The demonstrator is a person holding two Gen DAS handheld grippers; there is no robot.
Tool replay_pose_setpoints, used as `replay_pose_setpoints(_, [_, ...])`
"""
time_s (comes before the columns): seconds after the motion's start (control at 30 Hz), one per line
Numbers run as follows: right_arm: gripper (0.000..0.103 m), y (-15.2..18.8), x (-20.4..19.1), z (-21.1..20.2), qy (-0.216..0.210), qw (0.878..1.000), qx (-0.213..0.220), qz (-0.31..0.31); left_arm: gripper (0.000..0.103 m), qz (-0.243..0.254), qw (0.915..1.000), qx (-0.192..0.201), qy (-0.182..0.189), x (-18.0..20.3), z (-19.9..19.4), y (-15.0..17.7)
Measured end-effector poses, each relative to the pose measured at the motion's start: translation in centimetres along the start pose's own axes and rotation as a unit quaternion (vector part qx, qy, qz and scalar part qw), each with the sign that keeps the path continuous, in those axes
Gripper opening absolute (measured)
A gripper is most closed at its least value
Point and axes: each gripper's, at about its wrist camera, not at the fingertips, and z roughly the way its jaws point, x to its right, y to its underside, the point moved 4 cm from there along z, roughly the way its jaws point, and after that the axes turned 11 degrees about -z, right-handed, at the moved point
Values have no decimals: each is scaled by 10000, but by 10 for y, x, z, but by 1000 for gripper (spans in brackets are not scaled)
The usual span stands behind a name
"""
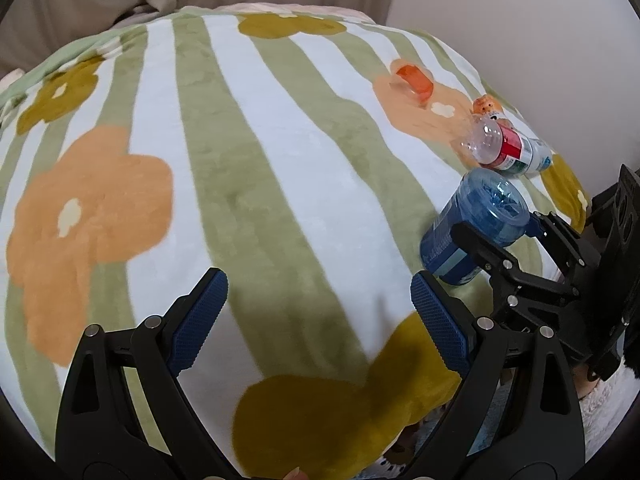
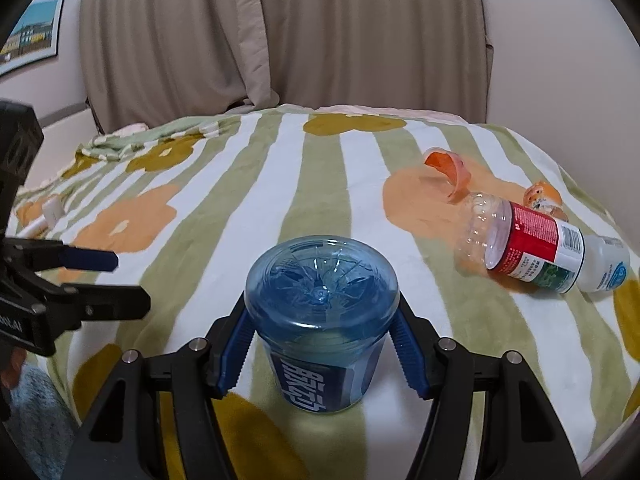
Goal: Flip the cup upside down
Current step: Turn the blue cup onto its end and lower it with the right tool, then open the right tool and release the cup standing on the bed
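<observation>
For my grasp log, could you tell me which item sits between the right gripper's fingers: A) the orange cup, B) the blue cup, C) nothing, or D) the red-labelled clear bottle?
B: in the right wrist view the right gripper has its fingers against both sides of the blue cup.

A clear bottle (image 2: 536, 248) and orange cup (image 2: 448, 174) lie on the striped blanket (image 2: 248, 184).
</observation>
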Motion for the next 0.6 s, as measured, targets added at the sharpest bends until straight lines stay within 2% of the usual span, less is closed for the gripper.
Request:
replay_pose_setpoints(0.13, [61,2,-2,0,70,10000,26,-43,93,-17,10000,29,14,-3,-2,1])
replay_pose_setpoints(0.17, [68,2,-2,0,75,10000,37,-30,93,-24,10000,36,20,-3,-2,0])
replay_pose_setpoints(0.2, [88,2,-2,2,82,10000,10,-28,93,-26,10000,43,24,-2,-2,0])
replay_pose_setpoints(0.23, [97,2,-2,3,97,9999,-41,-37,93,-30,10000,52,19,-2,-2,0])
replay_pose_setpoints(0.27, [103,2,-3,4,85,9999,-72,-53,93,-38,10000,68,6,-2,-3,0])
replay_pose_setpoints(0.6, [103,3,-9,-1,-184,9997,-174,-37,93,15,9996,290,-46,2,-24,-3])
